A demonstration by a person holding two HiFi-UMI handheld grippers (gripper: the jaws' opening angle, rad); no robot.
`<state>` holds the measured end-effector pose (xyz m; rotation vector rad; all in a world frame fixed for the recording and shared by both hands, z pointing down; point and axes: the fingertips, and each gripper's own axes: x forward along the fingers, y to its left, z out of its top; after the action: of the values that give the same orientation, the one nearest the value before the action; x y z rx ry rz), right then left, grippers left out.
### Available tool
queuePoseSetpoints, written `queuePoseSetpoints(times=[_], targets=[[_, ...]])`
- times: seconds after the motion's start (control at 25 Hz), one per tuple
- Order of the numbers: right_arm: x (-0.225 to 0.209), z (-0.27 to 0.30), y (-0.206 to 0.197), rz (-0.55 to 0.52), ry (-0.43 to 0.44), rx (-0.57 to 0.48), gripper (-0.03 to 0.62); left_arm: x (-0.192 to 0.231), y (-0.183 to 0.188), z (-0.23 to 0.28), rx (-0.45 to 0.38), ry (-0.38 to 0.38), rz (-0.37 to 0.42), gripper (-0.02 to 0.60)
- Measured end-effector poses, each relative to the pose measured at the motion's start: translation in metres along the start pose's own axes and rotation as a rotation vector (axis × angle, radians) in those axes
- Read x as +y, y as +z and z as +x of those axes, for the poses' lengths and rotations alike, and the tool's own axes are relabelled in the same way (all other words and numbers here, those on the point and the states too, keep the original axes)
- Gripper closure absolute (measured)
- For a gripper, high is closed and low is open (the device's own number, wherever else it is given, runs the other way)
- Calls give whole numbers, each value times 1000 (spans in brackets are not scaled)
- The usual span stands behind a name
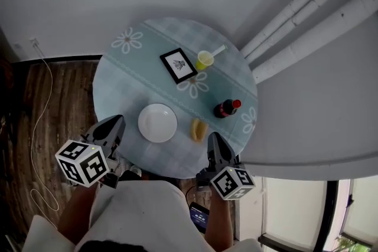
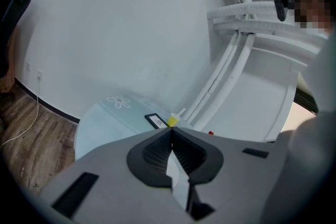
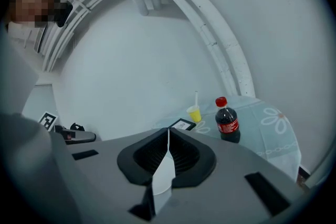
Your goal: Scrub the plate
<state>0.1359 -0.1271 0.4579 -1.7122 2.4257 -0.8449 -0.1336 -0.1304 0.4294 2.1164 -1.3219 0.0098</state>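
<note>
Left gripper (image 1: 115,123) and right gripper (image 1: 214,138) hang closed and empty; sponge (image 1: 199,129) lies just right of the plate (image 1: 157,123), whether scrubbed unclear.

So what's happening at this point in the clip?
A person holds two grippers at the near edge of a round table. The left gripper and right gripper are both shut and empty. The white plate lies between them, untouched, with what looks like a yellow sponge beside it. Scrubbing has not begun.
</note>
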Motion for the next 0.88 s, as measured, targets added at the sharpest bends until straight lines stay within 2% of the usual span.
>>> queuePoseSetpoints(times=[0.4,0.6,0.88], targets=[[19,9,-7,-78,49,57,560,1,-9,-4,2,8,6,572],[20,12,-15,-69,41,81,560,2,-8,-6,-16,16,3,572],[23,11,-23,-70,40,97,560,0,-19,-7,9,16,0,572]])
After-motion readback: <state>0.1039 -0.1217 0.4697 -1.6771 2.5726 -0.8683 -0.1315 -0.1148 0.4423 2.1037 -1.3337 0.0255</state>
